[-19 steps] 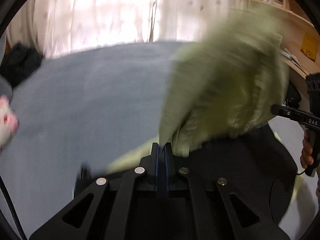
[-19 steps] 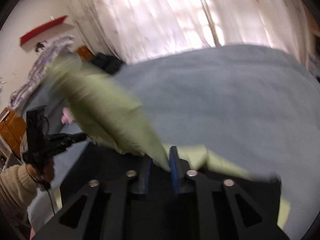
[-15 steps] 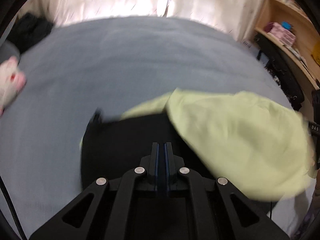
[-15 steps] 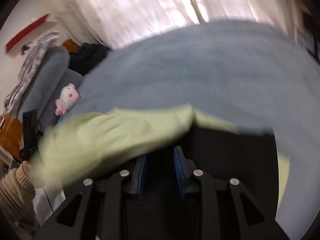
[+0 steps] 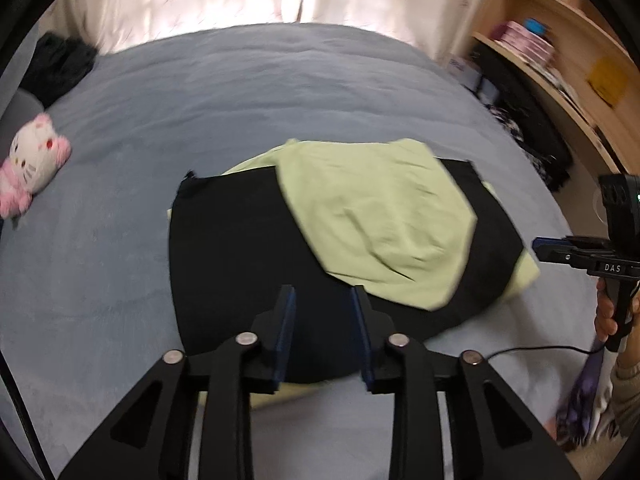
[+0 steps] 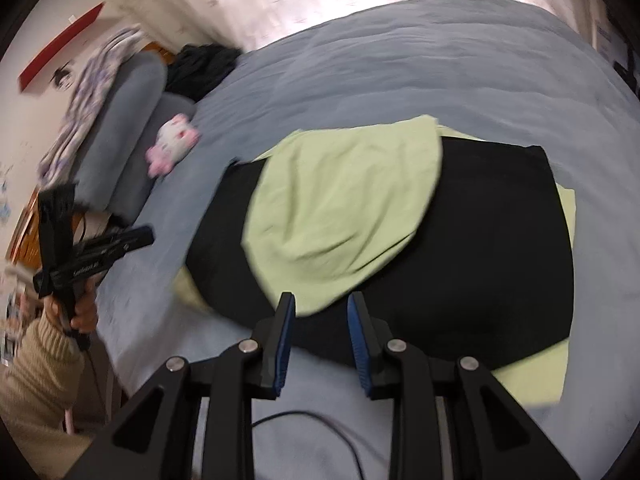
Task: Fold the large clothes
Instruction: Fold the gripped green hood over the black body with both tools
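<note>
Left tool [image 5: 322, 312]: open, empty, above near hem.
Right tool [image 6: 320, 320]: open, empty.
Soft black-and-light-green cloth garment [image 5: 240, 248]: light, limp; take hold at near corners.

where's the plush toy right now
The plush toy lies on the bed at the far left of the left wrist view, beside the grey pillow, left of the garment.

Bed [image 5: 280, 92] under grey-blue cover, broad, lightly rippled. Black-and-green garment [image 5: 380, 216] spread flat at near edge, green flap folded over black. Pink-white plush cat [image 5: 32, 160] at pillow side. Dark clothing heap [image 5: 56, 64] at far corner. Thin black cable [image 6: 320, 432] across near edge.
</note>
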